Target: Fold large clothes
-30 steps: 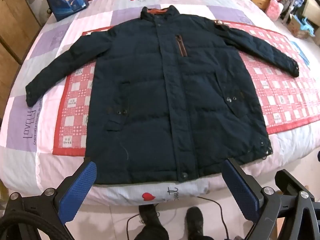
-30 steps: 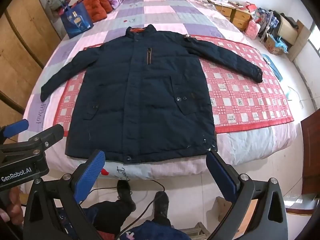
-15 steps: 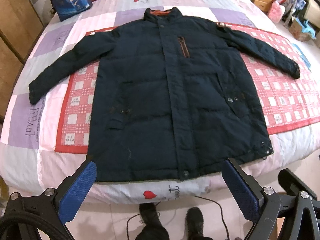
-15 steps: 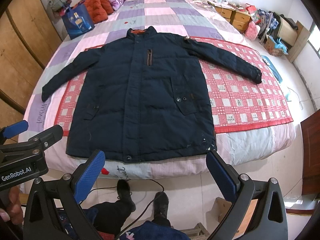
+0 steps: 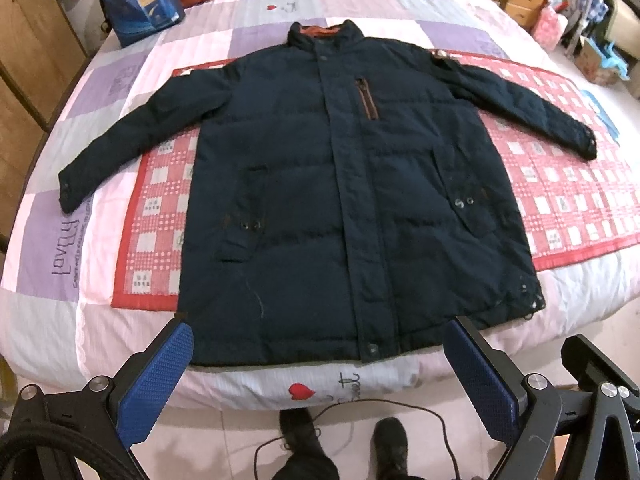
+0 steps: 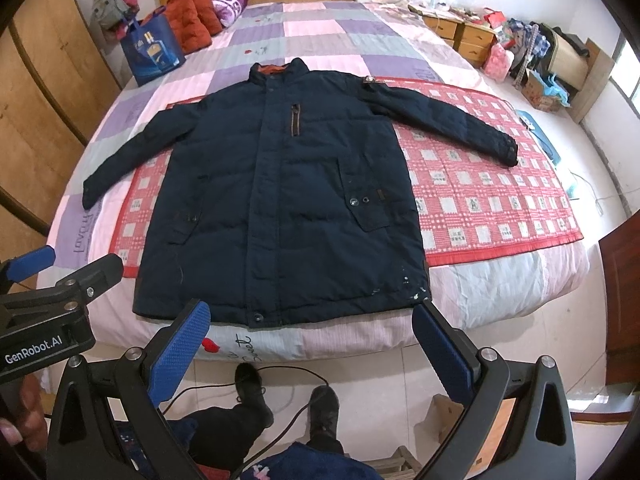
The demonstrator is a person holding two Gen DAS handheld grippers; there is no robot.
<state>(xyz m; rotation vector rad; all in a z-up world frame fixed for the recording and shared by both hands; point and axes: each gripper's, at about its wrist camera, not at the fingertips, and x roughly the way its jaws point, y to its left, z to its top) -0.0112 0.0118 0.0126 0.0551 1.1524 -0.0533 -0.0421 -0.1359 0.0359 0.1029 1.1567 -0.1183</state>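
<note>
- Shoes point(image 6: 248, 384), two of them, stand on the tiled floor with a thin black cable point(image 5: 360, 404) looping past, just short of the bed's near edge.
- Left hand-held gripper point(image 5: 316, 376) hangs off that near edge with its blue pads spread wide and nothing between them; right hand-held gripper point(image 6: 312, 348) is likewise spread and empty, beside it.
- One jacket point(image 5: 352, 208), navy and quilted, lies face up and zipped on the bed point(image 5: 40, 320), hem at the near edge, collar toward the headboard, both sleeves stretched out toward the side edges.
- It looks padded and soft, fairly bulky, probably springy enough to puff back open after a fold; the shell may be a bit slick.
- Likely best holds: the two hem corners, or a cuff, where the cloth is thinner and a pad can pinch through.
- One red checked mat point(image 6: 480, 200) lies under it, reaching the bed's right edge.
- Farther off, one blue bag point(image 6: 152, 52) and one orange-red padded garment point(image 6: 192, 16) sit at the far left corner.
</note>
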